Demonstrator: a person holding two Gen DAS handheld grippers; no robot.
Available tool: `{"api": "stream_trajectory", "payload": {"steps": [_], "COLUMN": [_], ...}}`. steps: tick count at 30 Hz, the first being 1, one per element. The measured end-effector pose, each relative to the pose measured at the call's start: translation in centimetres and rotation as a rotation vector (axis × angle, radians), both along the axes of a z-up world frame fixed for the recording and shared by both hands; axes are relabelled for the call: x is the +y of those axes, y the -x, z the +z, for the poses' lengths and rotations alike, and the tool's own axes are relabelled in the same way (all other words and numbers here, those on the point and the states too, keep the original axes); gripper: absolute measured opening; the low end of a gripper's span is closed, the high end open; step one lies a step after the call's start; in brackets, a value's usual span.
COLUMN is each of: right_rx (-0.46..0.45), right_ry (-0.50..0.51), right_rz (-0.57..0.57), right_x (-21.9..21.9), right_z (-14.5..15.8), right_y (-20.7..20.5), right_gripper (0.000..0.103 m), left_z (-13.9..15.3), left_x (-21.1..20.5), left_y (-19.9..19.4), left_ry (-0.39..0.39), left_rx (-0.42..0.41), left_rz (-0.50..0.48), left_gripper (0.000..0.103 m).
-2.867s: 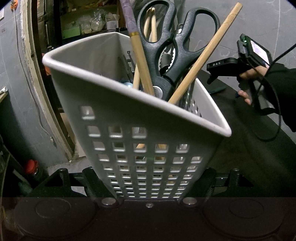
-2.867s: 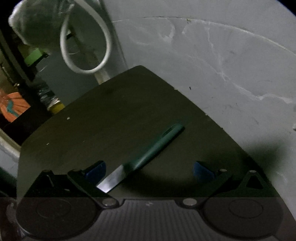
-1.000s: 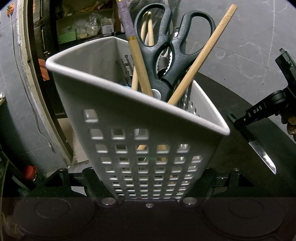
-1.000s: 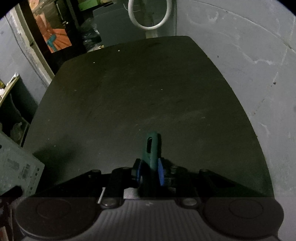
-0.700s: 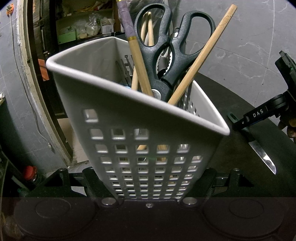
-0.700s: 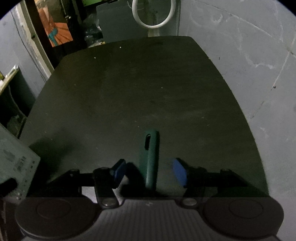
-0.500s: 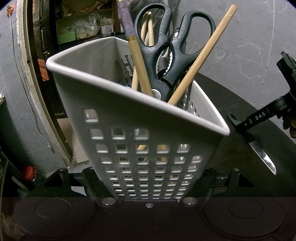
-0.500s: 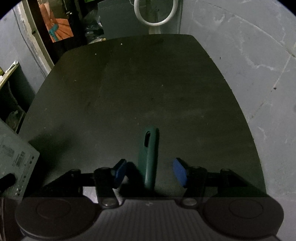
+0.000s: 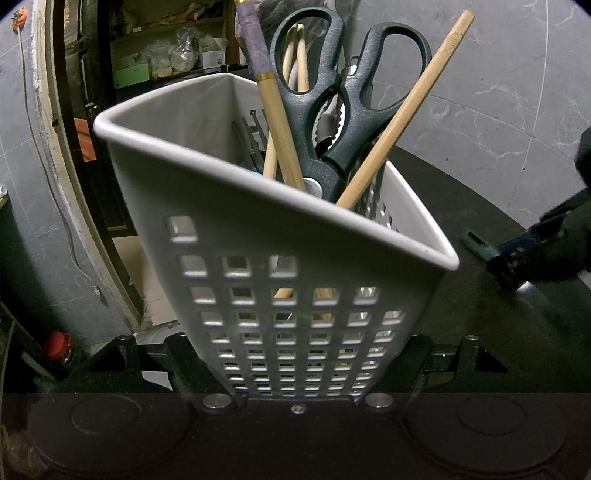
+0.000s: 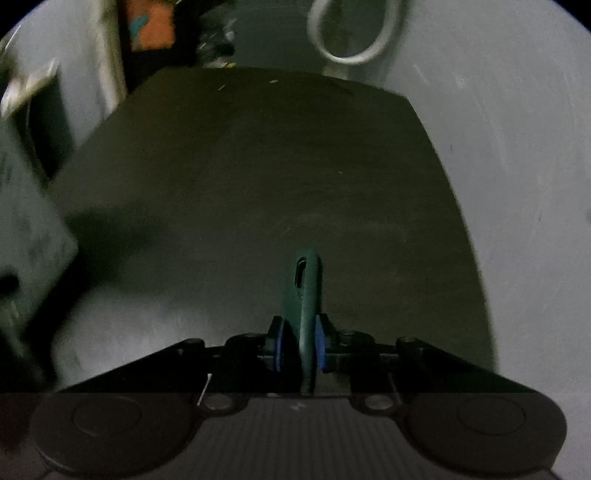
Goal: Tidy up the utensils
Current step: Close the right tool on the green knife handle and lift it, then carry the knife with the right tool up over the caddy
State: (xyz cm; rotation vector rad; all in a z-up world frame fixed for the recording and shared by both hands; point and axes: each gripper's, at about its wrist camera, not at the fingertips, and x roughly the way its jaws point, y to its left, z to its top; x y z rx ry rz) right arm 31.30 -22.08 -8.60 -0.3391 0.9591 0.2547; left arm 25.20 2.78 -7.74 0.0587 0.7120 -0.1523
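Observation:
A white perforated utensil basket (image 9: 295, 280) fills the left wrist view, with my left gripper (image 9: 297, 369) shut on its base. Black scissors (image 9: 347, 110) and wooden sticks (image 9: 399, 122) stand in it. A green-handled knife (image 10: 306, 288) lies low over the dark table (image 10: 258, 166). My right gripper (image 10: 300, 345) is closing, its blue pads against both sides of the handle. From the left wrist view, the right gripper (image 9: 517, 258) is at the far right with the knife's handle end (image 9: 474, 240) sticking out. The blade is hidden in the right wrist view.
The basket's side (image 10: 26, 229) shows blurred at the left of the right wrist view. A white ring (image 10: 351, 33) hangs beyond the table's far edge. A grey wall (image 10: 517, 147) runs along the right. Cluttered shelves (image 9: 166, 55) stand behind the basket.
The right gripper opened around the knife handle, then closed on it again while rolling and shifting. In the left wrist view it sank toward the table. The basket has not moved.

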Motion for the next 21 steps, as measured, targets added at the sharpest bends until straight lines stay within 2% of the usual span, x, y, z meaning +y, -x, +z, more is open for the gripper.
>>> {"api": "stream_trajectory", "payload": {"steps": [1, 3, 7, 18, 21], "right_rx": [-0.048, -0.111, -0.160, -0.285, -0.282], "right_ry": [0.110, 0.250, 0.382, 0.598, 0.606], "right_rz": [0.055, 0.143, 0.242, 0.403, 0.433], "right_x": [1.2, 3.0, 5.3, 8.7, 9.2], "right_z": [-0.2, -0.7, -1.7, -3.9, -4.4], "right_y": [1.0, 2.7, 5.4, 11.0, 12.2], "right_gripper": [0.019, 0.018, 0.018, 0.018, 0.016], "left_z": [0.0, -0.1, -0.1, -0.1, 0.0], "left_x": [0.0, 0.0, 0.1, 0.7, 0.9], "left_y": [0.0, 0.0, 0.1, 0.4, 0.5], "left_ry": [0.001, 0.003, 0.008, 0.015, 0.018], "left_rx": [0.000, -0.001, -0.003, -0.005, -0.005], "left_rz": [0.000, 0.001, 0.000, -0.006, -0.007], "left_gripper": [0.078, 0.078, 0.078, 0.078, 0.078]}}
